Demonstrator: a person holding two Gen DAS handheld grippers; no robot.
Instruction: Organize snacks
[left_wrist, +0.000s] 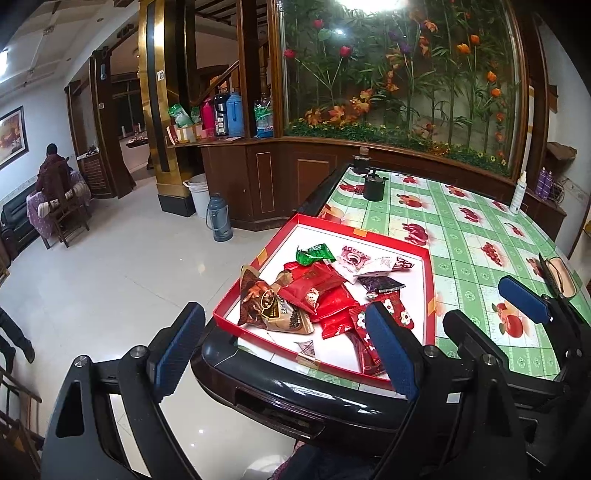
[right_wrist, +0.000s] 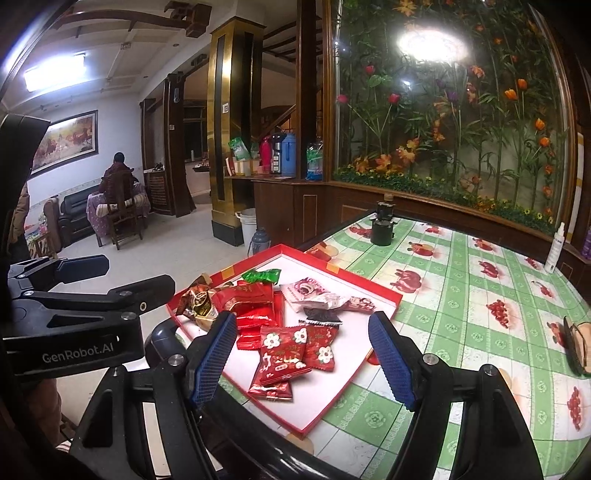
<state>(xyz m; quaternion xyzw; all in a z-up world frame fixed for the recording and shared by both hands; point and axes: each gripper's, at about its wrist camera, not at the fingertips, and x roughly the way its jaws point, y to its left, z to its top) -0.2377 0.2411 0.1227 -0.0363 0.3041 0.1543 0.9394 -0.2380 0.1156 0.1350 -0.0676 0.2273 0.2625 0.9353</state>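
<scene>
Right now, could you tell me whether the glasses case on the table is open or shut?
Open. The glasses case lies near the table's right edge with its lid swung back, and a pair of glasses shows inside.

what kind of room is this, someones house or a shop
Most likely a home's living and dining room. A table with a fruit-print oilcloth holds a red snack tray, thermos flasks stand on a wooden counter, and a sofa sits under a framed painting.
</scene>
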